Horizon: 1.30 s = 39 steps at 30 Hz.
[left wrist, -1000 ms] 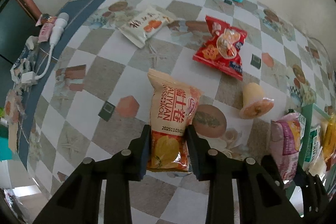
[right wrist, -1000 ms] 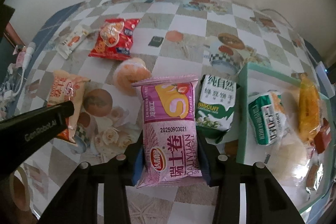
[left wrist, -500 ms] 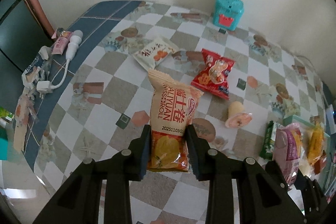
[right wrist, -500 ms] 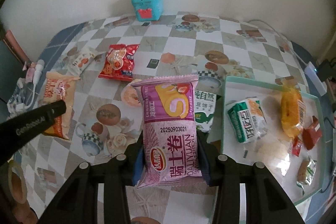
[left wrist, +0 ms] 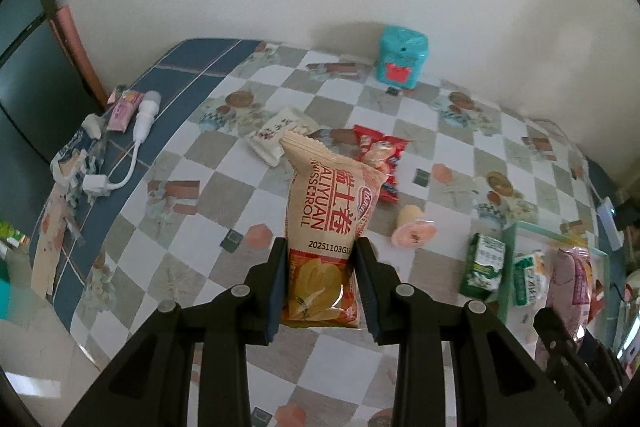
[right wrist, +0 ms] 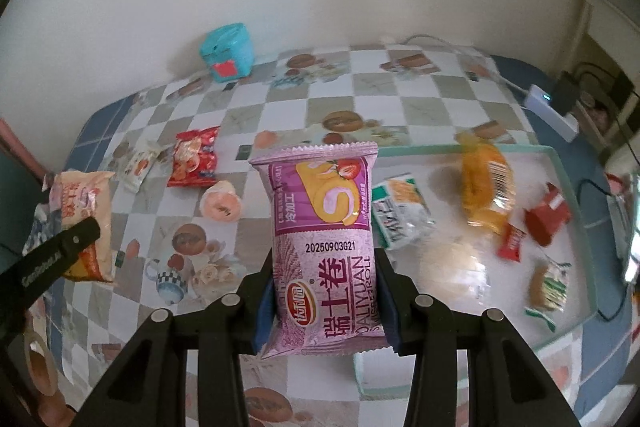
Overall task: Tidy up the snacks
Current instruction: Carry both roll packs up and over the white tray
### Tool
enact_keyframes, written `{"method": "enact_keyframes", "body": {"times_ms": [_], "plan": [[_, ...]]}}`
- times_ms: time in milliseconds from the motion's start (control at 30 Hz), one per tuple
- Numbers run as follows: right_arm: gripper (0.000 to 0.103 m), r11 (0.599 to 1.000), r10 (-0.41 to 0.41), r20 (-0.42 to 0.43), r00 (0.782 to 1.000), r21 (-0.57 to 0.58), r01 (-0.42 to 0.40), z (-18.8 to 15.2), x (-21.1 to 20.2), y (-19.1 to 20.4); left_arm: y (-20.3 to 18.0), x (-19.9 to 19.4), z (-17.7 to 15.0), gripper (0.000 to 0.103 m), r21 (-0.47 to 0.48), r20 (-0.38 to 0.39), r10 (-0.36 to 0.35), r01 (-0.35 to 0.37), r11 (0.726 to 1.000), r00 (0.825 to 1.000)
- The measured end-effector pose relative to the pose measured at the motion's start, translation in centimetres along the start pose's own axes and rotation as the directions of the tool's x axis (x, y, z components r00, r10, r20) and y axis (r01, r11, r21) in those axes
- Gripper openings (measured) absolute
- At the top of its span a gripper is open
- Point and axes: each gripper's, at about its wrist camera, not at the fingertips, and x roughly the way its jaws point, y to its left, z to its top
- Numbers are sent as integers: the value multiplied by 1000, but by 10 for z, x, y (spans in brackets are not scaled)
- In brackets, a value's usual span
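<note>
My left gripper (left wrist: 321, 255) is shut on a beige and orange Swiss roll packet (left wrist: 332, 211), held upright well above the checked table (left wrist: 224, 163). My right gripper (right wrist: 325, 267) is shut on a purple Swiss roll packet (right wrist: 324, 243), hanging near the left edge of the mint-rimmed tray (right wrist: 420, 149). In the tray lie a green and white biscuit packet (right wrist: 400, 215), an orange packet (right wrist: 486, 191) and small red packets (right wrist: 548, 215). On the table lie a red snack bag (left wrist: 380, 155), a white packet (left wrist: 280, 135), a jelly cup (left wrist: 412, 231) and a green biscuit packet (left wrist: 484, 263).
A teal toy box (left wrist: 402, 59) stands against the wall at the back. A white plug-in device with a cable (left wrist: 142, 115) and scraps lie on the blue left border. A power strip (right wrist: 552, 107) with cables sits beyond the tray at the right.
Both grippers have risen with their packets, so the table looks smaller and farther below. The right gripper has also shifted right, and more of the tray shows beside its packet.
</note>
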Motion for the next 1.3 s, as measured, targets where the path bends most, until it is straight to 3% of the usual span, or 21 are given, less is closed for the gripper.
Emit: {"method": "enact_keyframes", "body": {"times_ms": [267, 567, 733, 1033, 1300], "plan": [[46, 995, 19, -1, 1000, 102, -19, -3, -14, -33, -46, -19, -5, 35, 98, 7, -138, 136, 986, 990], [46, 960, -46, -19, 999, 276, 50, -2, -16, -102, -83, -22, -19, 35, 173, -33, -184, 187, 967, 982], [46, 930, -65, -25, 998, 360, 70, -4, -20, -138, -109, -20, -33, 35, 219, -83, -230, 243, 945, 970], [46, 896, -79, -22, 997, 438, 80, -6, -26, -171, -162, -18, -65, 35, 338, -164, -247, 289, 896, 955], [46, 870, -107, -77, 991, 475, 131, -13, -16, -193, -185, -2, -85, 35, 376, -239, -217, 296, 878, 946]]}}
